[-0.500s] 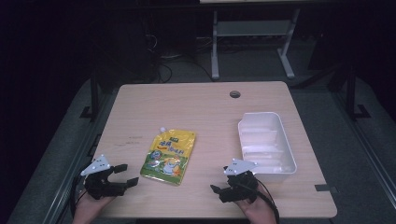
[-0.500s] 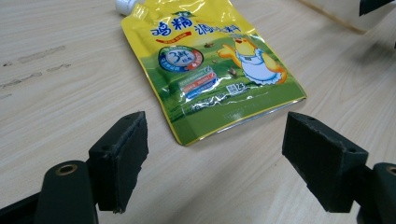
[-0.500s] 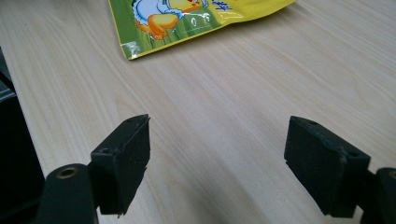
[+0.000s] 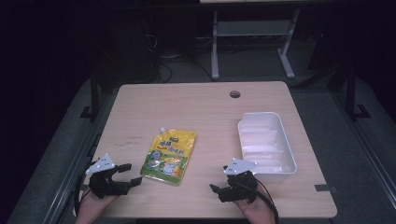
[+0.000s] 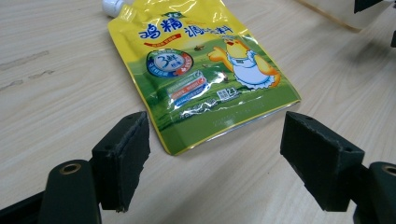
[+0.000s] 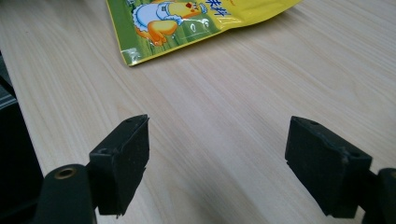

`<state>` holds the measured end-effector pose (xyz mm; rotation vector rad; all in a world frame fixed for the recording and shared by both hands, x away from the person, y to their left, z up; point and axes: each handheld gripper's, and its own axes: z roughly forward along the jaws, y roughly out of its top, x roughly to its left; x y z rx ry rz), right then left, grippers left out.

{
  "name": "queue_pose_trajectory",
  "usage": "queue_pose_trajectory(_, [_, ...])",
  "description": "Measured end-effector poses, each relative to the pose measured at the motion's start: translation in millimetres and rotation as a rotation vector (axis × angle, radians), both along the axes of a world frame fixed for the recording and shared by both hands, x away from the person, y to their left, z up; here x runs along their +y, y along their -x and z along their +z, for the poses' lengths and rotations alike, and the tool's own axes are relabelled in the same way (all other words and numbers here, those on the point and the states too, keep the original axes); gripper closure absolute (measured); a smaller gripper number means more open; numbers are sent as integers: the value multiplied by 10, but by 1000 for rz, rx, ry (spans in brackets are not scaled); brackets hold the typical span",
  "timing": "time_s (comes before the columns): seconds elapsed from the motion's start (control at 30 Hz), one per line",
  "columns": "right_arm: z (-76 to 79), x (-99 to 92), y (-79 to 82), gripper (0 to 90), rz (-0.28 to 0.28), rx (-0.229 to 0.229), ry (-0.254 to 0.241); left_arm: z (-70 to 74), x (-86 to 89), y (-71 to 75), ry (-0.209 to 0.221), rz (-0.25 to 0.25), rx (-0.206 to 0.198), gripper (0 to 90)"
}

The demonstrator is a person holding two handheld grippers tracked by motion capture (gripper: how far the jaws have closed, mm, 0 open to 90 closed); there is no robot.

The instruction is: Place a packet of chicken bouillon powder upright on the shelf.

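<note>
A yellow and green spouted pouch (image 4: 169, 156) lies flat on the wooden table (image 4: 201, 112), its white cap pointing away from me. My left gripper (image 4: 130, 173) rests near the front left edge, open and empty, its jaws aimed at the pouch's near corner (image 5: 187, 140), a short way off. My right gripper (image 4: 220, 185) sits at the front, right of the pouch, open with only bare table between its jaws. In the right gripper view the pouch's (image 6: 187, 23) bottom edge shows at the top.
A white plastic tray (image 4: 288, 154) stands on the right half of the table, just beyond my right gripper. A cable hole (image 4: 235, 94) sits near the far edge. Dark floor and a metal frame (image 4: 215, 42) lie behind the table.
</note>
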<state>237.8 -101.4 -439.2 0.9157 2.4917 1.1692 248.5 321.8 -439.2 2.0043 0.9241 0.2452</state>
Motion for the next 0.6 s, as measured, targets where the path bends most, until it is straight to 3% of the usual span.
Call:
queue_pose_trajectory(0.33, [17, 109, -69, 202, 13, 34, -26, 6, -143, -135, 0, -8, 16, 266])
queue_pose_trajectory(0.6, [68, 266, -179, 195, 40, 54, -13, -17, -255, -218, -17, -21, 22, 289])
